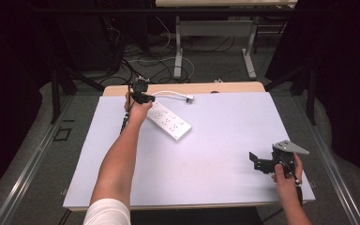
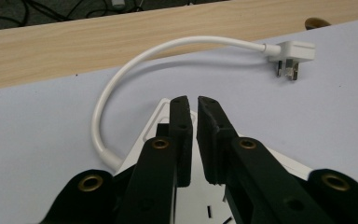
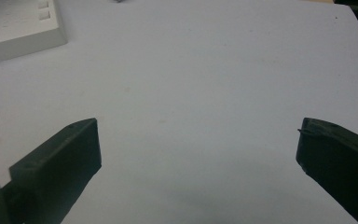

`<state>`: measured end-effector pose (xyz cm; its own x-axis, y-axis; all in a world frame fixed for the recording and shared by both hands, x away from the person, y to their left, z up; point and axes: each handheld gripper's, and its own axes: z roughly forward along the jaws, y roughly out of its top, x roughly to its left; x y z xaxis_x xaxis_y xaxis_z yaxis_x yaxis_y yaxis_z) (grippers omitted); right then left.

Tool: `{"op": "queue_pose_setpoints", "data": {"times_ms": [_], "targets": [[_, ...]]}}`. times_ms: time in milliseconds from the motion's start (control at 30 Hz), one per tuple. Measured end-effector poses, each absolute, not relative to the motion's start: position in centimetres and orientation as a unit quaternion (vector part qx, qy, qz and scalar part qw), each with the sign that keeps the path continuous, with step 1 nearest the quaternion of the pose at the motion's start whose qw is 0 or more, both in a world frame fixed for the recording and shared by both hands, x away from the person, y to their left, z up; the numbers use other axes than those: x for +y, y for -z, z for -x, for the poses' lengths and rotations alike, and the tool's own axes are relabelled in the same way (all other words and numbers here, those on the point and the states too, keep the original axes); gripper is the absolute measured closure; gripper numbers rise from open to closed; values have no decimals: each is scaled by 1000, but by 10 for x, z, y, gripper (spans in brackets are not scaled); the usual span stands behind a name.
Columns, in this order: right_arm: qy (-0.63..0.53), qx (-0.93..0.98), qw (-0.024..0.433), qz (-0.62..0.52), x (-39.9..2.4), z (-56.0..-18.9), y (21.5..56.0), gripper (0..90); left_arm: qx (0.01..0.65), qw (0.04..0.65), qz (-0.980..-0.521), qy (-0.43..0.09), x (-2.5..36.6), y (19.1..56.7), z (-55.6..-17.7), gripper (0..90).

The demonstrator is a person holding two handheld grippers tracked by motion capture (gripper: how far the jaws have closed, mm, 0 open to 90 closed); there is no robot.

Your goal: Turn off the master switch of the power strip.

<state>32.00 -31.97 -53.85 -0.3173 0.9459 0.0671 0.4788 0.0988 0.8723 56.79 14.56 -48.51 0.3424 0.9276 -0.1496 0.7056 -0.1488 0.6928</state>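
The left gripper (image 2: pixel 191 105) hangs just above the far end of the white power strip (image 1: pixel 168 121), its jaws almost together with only a thin slit between them and nothing caught in it; they appear to clear the strip's top face rather than press on it. The strip lies aslant near the far left corner of the table (image 1: pixel 225 140), and its white cable (image 2: pixel 121 79) loops out from that end toward the far edge and runs along it to the plug (image 2: pixel 291 53), which lies flat on the mat just beside the wooden strip of the table's far edge. The right gripper (image 1: pixel 265 164) waits near the right front corner, jaws spread wide and empty, well apart from the strip. The step in hand looks like working at the strip's cable end. To do it well, widen the left jaws before coming down, pick one target and centre it in the gap: the stiff collar where the cable leaves the body grips better than the slack loop. Come down straight, so a pad does not nudge the strip askew, and close firmly only once both pads flank it
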Motion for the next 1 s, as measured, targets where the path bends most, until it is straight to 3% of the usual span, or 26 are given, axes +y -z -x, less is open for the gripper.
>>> {"op": "queue_pose_setpoints", "data": {"times_ms": [600,1000], "targets": [[-428,696,272,-508,-318,-322,540,0,538,368,-744,-147,147,473,-558,570],[-428,696,274,-507,-318,-322,539,0,524,365,-751,-169,146,463,-549,380]]}}
